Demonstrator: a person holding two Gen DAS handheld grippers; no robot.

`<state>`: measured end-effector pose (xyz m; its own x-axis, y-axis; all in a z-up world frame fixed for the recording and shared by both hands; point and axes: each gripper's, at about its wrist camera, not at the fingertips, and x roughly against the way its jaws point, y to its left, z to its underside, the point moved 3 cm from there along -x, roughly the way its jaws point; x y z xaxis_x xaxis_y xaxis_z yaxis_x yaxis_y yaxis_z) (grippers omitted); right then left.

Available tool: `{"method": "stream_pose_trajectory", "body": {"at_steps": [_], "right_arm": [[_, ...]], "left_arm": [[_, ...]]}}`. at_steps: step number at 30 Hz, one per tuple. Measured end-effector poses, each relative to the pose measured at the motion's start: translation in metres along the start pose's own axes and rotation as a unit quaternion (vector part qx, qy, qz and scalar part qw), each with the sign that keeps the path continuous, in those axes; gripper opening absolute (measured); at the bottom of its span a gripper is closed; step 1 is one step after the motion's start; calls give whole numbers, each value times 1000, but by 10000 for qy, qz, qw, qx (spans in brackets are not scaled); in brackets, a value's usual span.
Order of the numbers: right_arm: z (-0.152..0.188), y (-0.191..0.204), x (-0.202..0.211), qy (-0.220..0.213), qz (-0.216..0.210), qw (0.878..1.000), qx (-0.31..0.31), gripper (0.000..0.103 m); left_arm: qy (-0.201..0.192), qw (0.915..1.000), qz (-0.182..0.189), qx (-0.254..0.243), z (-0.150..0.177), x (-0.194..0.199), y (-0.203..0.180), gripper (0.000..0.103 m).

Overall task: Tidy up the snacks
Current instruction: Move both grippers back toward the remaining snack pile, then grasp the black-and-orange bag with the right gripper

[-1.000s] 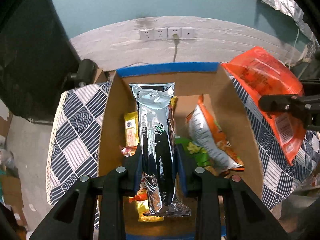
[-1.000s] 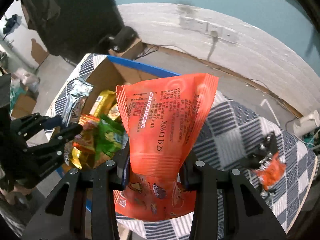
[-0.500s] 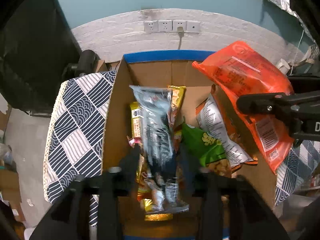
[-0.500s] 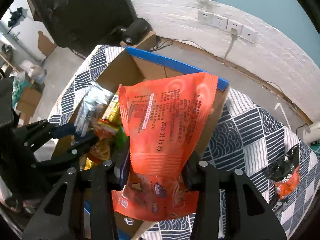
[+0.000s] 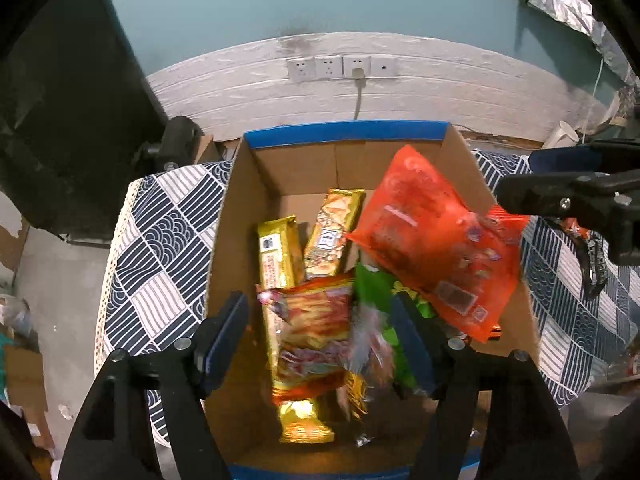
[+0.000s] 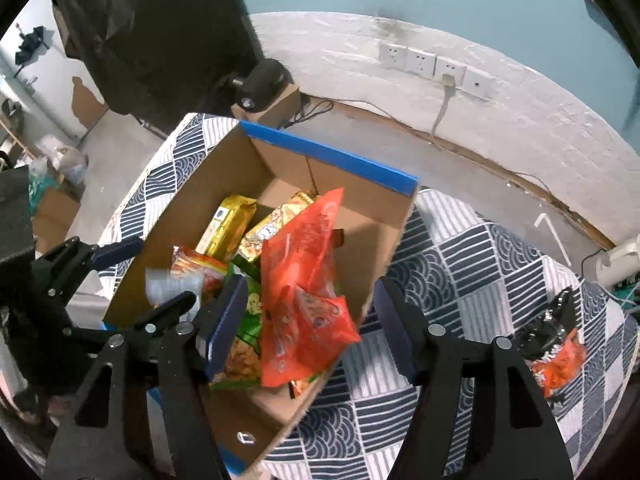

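A cardboard box with blue-taped rims stands on the patterned cloth and holds several snack packs. My left gripper is open above its near end; a blurred silver pack is loose between the fingers over a red-orange pack. My right gripper is open at the box's right wall. The big orange bag is loose over the box's right side; it also shows in the right wrist view. Two gold packs lie on the box floor.
A small orange-and-black snack bag lies on the blue-and-white cloth right of the box. A white wall with sockets is behind. A black stand rises at the far left. Floor clutter lies to the left.
Both grippers have opened. The silver pack has left my left gripper and dropped toward the box. The orange bag has left my right gripper and fallen into the box's right side.
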<state>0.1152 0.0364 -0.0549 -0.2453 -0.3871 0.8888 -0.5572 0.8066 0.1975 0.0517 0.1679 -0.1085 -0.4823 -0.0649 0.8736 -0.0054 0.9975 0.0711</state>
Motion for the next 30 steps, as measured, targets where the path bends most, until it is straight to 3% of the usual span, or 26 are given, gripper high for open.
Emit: {"method": "stream_pose_trajectory", "body": {"at_steps": [10,19,30], "right_arm": [[22,-43,23,-73,256,9994,-215,71],[54,-102,42,-38,515,9970,-585,71],[90,-178,63,162,796,9949,-599,75]], "left_arm": [[-36,9995,235,-227,-5,9,-37,75],[-26,9977,370,-568,-13,13,-83,75],[-19,9948,497,-885,-29,13,-133,77]]}}
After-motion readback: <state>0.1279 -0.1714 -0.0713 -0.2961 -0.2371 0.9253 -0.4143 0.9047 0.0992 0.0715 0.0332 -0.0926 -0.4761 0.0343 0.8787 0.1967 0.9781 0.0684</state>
